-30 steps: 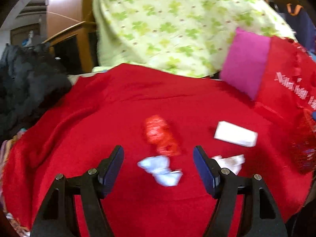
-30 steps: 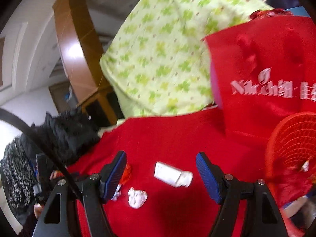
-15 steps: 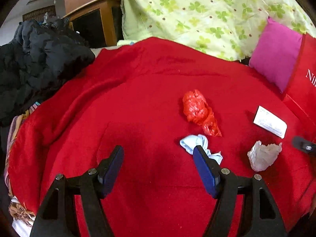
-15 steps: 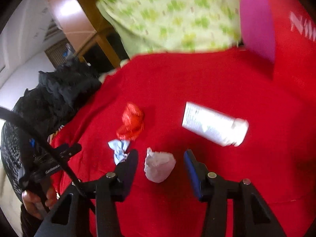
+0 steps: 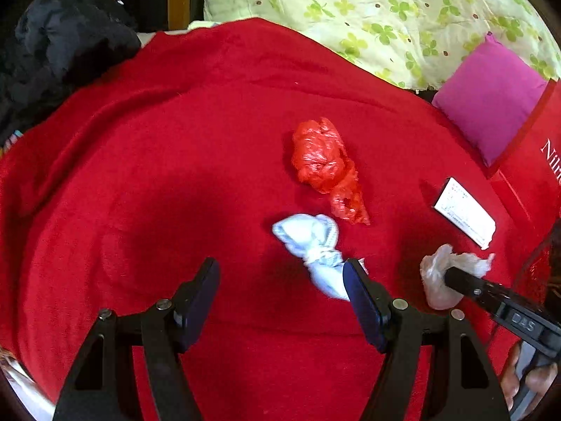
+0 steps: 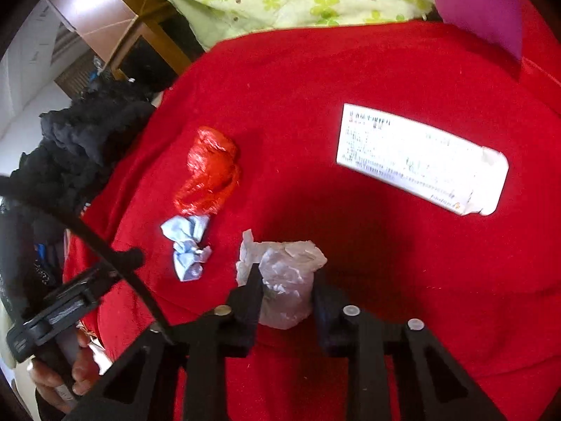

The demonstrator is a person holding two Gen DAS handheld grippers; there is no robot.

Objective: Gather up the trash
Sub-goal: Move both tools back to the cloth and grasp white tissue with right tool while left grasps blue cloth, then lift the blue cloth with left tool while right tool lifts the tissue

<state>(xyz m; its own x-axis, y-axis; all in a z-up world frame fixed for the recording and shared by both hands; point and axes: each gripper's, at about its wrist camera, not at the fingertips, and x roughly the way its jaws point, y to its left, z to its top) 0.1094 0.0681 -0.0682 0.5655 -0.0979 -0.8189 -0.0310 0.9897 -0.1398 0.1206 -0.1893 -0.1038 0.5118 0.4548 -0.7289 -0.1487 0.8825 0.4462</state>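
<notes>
Trash lies scattered over a red blanket [image 5: 147, 161]. From the left wrist view, a crumpled red plastic bag [image 5: 324, 165] sits near the middle, with a knotted pale blue wad [image 5: 310, 242] just below it, its tail reaching down beside the inner face of the left gripper's [image 5: 280, 296] right-hand finger. Those fingers stand wide apart with only blanket between them. Farther right lies a flat white printed box [image 5: 464, 212], and below it a crumpled whitish tissue [image 5: 441, 273] with the black tip of the right gripper [image 5: 455, 279] pressed against it. A magenta cushion [image 5: 491, 94] and a green clover-print quilt [image 5: 368, 10] lie at the back, a heap of black clothing [image 5: 59, 42] at the far left.

From the right wrist view, the right gripper [image 6: 285, 280] has its fingers drawn narrow around the tissue [image 6: 285, 277], one pad on each side (whether it is lifted off the blanket cannot be told). The blue wad [image 6: 187, 245] lies just to the left, touching the red bag [image 6: 208, 172] above it. The white box [image 6: 420, 158] rests well apart at upper right. The left gripper [image 6: 105, 273] shows at the left edge, with the person's hand [image 6: 66, 372] below it.
</notes>
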